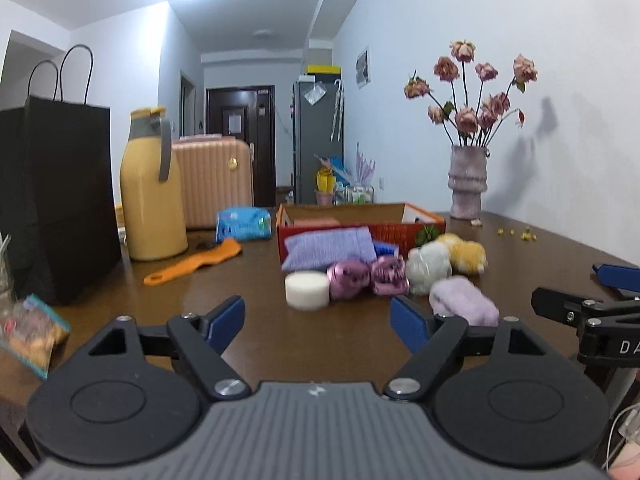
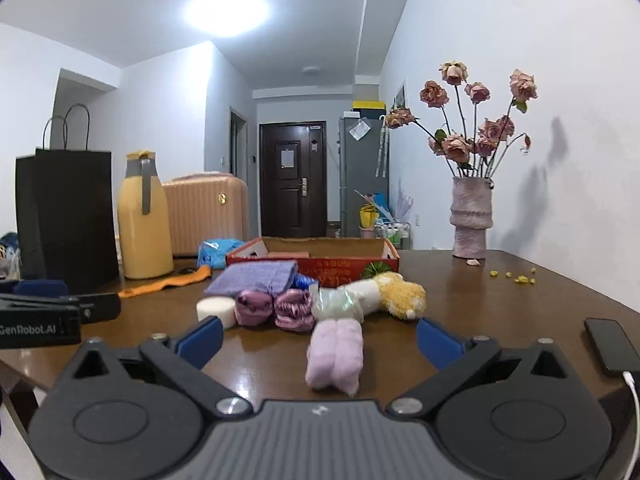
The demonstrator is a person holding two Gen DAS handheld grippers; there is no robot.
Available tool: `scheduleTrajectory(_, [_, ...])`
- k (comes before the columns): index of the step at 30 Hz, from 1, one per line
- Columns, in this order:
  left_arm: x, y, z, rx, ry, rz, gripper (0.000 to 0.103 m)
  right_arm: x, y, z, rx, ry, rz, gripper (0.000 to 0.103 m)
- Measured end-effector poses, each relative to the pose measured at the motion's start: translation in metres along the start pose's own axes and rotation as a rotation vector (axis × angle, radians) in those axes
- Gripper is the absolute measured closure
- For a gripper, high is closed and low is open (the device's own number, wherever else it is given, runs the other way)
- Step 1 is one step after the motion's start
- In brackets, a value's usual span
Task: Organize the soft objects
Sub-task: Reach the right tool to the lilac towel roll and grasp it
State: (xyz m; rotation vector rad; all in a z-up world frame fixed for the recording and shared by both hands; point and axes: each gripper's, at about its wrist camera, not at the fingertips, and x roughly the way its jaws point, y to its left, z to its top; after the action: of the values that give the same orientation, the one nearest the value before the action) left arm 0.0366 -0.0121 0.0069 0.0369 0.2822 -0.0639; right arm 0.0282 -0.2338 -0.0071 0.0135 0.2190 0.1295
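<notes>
Soft things lie on the brown table in front of a red cardboard box [image 1: 430, 222] [image 2: 344, 268]. They are a purple knitted pouch [image 1: 328, 248] [image 2: 252, 278], a white sponge cylinder [image 1: 307, 290] [image 2: 216, 310], two pink shiny scrunchies [image 1: 348, 278] [image 2: 254, 308], a pale bundle [image 1: 428, 266] [image 2: 334, 306], a yellow plush toy [image 1: 468, 254] [image 2: 404, 292] and a lilac fluffy roll [image 1: 466, 300] [image 2: 336, 354]. My left gripper [image 1: 318, 322] is open, nothing between its blue pads, short of the sponge. My right gripper [image 2: 320, 340] is open, with the lilac roll lying between its fingers untouched.
A black paper bag [image 1: 56, 200] [image 2: 68, 216], a yellow thermos jug [image 1: 150, 188] [image 2: 142, 216], an orange comb [image 1: 192, 264] and a blue wipes pack [image 1: 244, 224] stand left. A vase of dried roses [image 1: 468, 184] [image 2: 472, 216] is at the right, a phone [image 2: 610, 346] near the front right edge.
</notes>
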Motion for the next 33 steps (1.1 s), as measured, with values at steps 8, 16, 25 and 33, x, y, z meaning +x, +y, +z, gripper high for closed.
scheduleTrajectory(8, [0.006, 0.0, -0.009, 0.022, 0.028, 0.003, 0.021, 0.004, -0.003, -0.007, -0.033, 0.024, 0.002, 0.002])
scheduleTrajectory(16, [0.051, -0.005, -0.013, 0.054, 0.146, -0.039, 0.017, 0.064, -0.015, -0.014, 0.008, 0.201, 0.014, 0.02])
scheduleTrajectory(25, [0.104, -0.012, 0.004, 0.106, 0.161, -0.067, 0.001, 0.149, -0.023, -0.017, 0.017, 0.304, 0.016, 0.046])
scheduleTrajectory(33, [0.148, -0.009, 0.022, 0.046, 0.215, -0.184, 0.0, 0.151, -0.017, -0.017, -0.299, 0.305, 0.261, 0.043])
